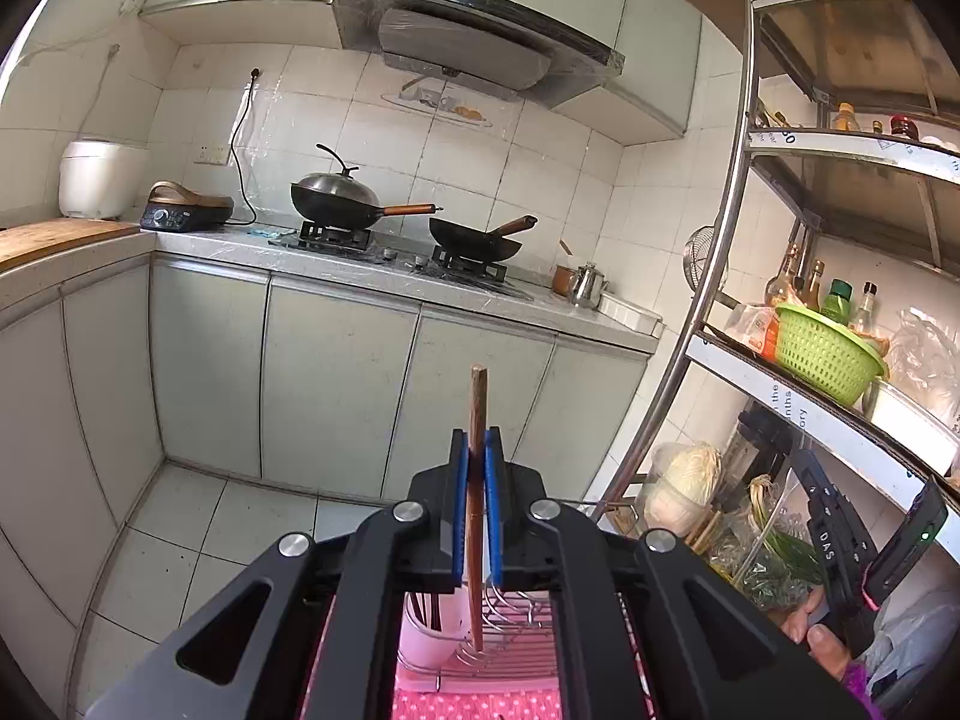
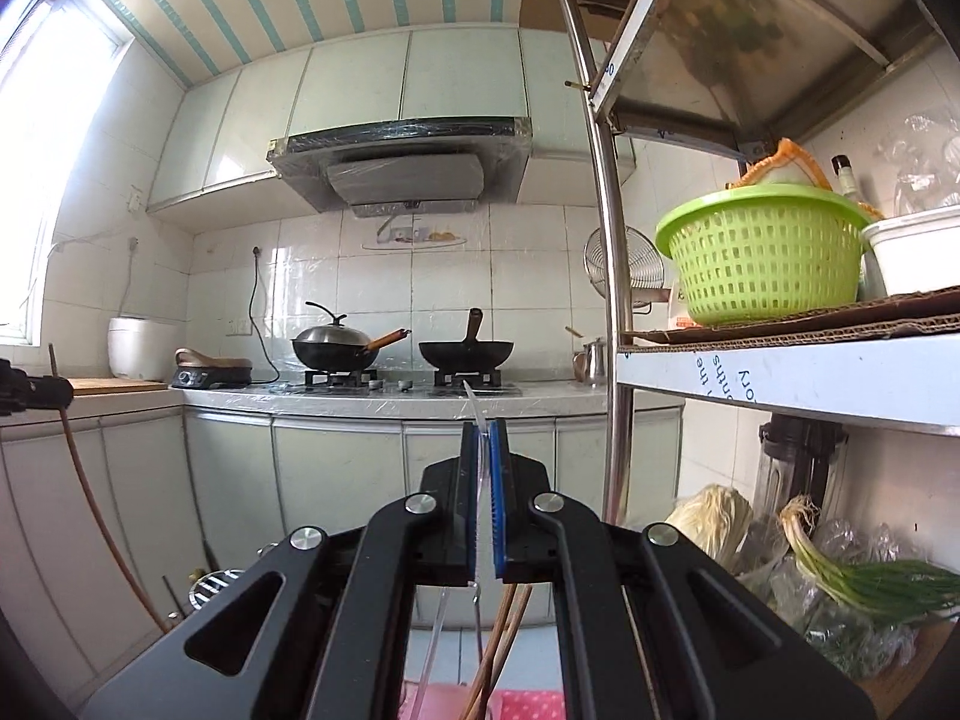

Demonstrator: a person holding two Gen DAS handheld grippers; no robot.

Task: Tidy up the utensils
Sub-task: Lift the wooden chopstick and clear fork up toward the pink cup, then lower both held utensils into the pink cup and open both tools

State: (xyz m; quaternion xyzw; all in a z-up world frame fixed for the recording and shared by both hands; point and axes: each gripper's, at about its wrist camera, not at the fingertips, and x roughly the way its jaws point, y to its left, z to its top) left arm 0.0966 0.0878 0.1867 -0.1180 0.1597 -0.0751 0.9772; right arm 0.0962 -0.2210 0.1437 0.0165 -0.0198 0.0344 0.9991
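Observation:
My left gripper (image 1: 477, 441) is shut on a brown wooden utensil handle (image 1: 477, 402) that stands upright between the blue pads; its lower end hangs above a white utensil cup (image 1: 429, 630) and a wire rack (image 1: 510, 642) on a pink dotted cloth (image 1: 474, 705). My right gripper (image 2: 482, 435) is shut on a thin clear plastic utensil (image 2: 474, 402) held upright. Below it several wooden chopsticks (image 2: 501, 642) stick up. The left gripper (image 2: 30, 393) with its wooden utensil also shows at the left edge of the right wrist view.
A counter with a gas stove carries a lidded wok (image 1: 336, 198) and an open wok (image 1: 474, 237). A metal shelf rack (image 1: 720, 276) stands at the right with a green basket (image 2: 762, 252), bottles and vegetables. A rice cooker (image 1: 99, 177) sits far left.

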